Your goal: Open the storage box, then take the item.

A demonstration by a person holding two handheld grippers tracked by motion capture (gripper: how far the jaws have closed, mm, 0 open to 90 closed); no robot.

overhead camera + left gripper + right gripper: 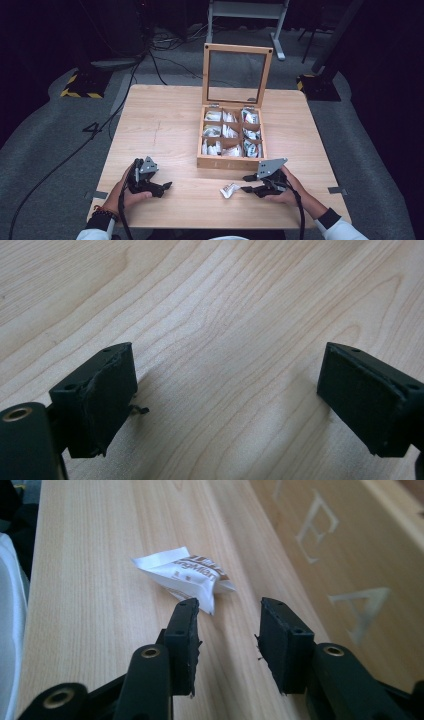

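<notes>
- Tea sachet (182, 574) is lying flat on the wooden table (160, 125), just in front of the tea box (231, 162) and just ahead of the right gripper (227, 625), whose jaws are standing apart with nothing between them.
- Going largest to smallest: the table is carrying the tea box, whose glass-paned lid (236, 75) is standing upright and whose compartments are holding more white sachets; the lone sachet (230, 190) is sitting on the near side, between the two grippers but much closer to the right one (246, 190).
- Left gripper (169, 185) is resting low over bare wood, well apart from the sachet, with its jaws spread wide and holding nothing.
- Judging from this, the step in hand is either picking up or having just set down the sachet. For a pick-up, the right gripper should be easing forward so one jaw passes each side of the packet's near corner, staying low and level so the pads (181, 645) are closing on the paper rather than scraping the table.
- A thin packet is likely to slide or fold, so a slow close on the raised, crumpled edge seems safest.
- Right gripper view is showing brown printing on the sachet and large pale letters on the box's front wall (350, 555), which the high view is too small to reveal.
- High view is showing the box's contents, the open lid and both hands (132, 196).
- Left gripper view is showing close wood grain (225, 315) between its own jaws.
</notes>
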